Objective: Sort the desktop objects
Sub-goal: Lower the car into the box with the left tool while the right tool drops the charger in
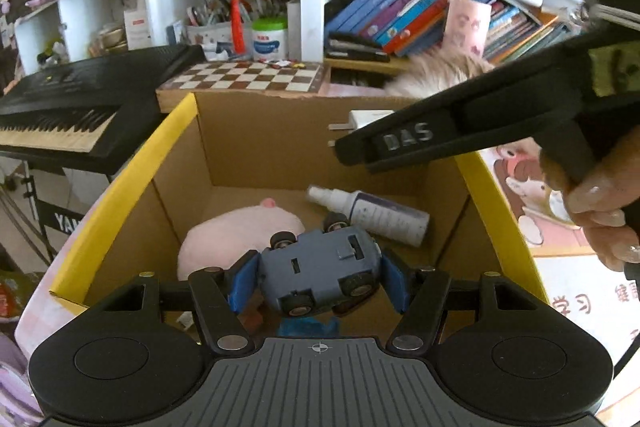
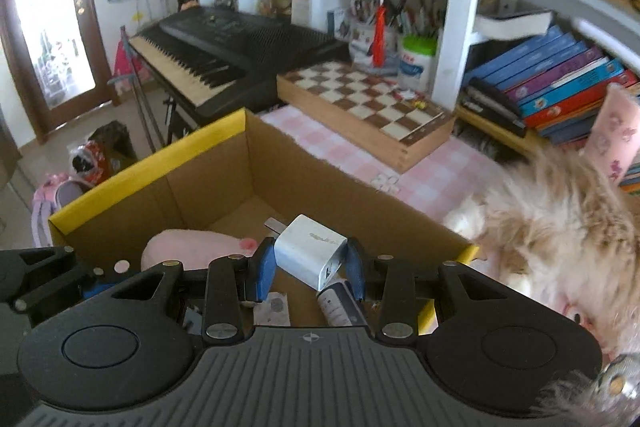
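Black electronic keyboard (image 1: 80, 95): set at far left on a stand; partial white lettering "YA" is read below it.

Open brown cardboard box with yellow flap edges (image 1: 132, 163): a pink plush toy (image 1: 236, 231) and a white spray bottle with a purple label (image 1: 376, 213) are held on its floor, the bottle lying with its nozzle toward the upper left.

Grey-blue toy car (image 1: 320, 267): gripped above the box, upside down, wheels up, long axis slanted across the left gripper (image 1: 318, 275), whose blue pads are clamped on its two ends.

White cube-shaped plug charger (image 2: 310, 251): pinched over the box by the right gripper (image 2: 310, 265), prongs pointing to the upper left; its grey print is illegible.

"DAS" is read on the black arm (image 1: 408, 139) at the right.
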